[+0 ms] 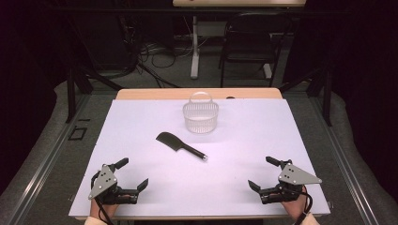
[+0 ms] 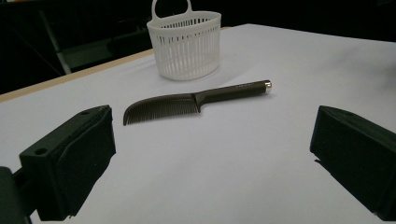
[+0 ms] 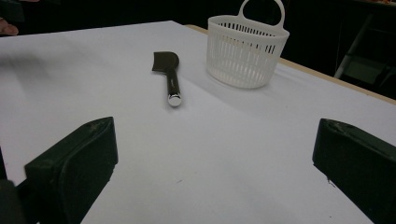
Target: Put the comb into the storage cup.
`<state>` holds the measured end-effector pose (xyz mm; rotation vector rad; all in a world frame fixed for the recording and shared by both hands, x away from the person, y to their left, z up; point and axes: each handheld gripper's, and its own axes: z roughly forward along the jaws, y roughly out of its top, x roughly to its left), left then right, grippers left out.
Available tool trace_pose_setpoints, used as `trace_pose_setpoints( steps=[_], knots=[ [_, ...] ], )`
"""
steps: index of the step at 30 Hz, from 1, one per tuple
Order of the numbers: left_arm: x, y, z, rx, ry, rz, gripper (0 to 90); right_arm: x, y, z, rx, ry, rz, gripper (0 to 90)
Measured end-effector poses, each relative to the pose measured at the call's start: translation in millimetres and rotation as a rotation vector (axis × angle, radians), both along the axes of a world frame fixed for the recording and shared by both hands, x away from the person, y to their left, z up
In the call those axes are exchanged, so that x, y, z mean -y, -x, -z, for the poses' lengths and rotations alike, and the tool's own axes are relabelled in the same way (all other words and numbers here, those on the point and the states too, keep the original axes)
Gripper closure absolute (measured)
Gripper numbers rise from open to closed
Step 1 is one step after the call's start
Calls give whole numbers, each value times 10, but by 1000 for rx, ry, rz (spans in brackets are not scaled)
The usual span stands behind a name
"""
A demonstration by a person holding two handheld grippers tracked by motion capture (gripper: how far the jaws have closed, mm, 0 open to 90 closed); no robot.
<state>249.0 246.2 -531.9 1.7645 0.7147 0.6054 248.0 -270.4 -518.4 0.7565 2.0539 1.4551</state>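
Note:
A black comb (image 1: pixel 179 146) with a round handle and silver end cap lies flat near the middle of the white table (image 1: pixel 244 187); it also appears as the comb (image 2: pixel 191 101) and the comb (image 3: pixel 169 74). Behind it stands a white slotted plastic basket (image 1: pixel 201 115) with a loop handle, upright, seen again as the basket (image 2: pixel 185 42) and the basket (image 3: pixel 245 46). My left gripper (image 1: pixel 132 174) rests open at the near left corner. My right gripper (image 1: pixel 263 173) rests open at the near right corner. Both are well short of the comb, with nothing between their jaws.
A wooden strip of tabletop (image 1: pixel 155 93) shows past the white sheet's far edge. Beyond the table stand a black chair (image 1: pixel 248 44), a white table leg (image 1: pixel 194 47) and loose cables on the floor. A hand (image 3: pixel 8 27) shows at the far left of the right gripper view.

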Motion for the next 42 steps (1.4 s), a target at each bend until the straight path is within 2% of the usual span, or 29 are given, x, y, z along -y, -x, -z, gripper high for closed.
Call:
trace_pose_setpoints(
  steps=[13,17,23,33,42],
  knots=[
    [30,-25,-16,-7,-22,5,2,-1,-11,8,-3,5,5,0],
    [69,-56,-26,-13,-15,16,2,-5,-14,10,-6,8,5,0],
    [159,-101,-28,-27,-28,42,2,-4,-16,15,-7,9,5,0],
    [209,-149,-39,-30,-23,48,2,-6,-23,18,-11,16,6,0],
    [318,-235,-41,-38,-38,54,2,-6,-21,18,-11,17,7,0]
  ],
)
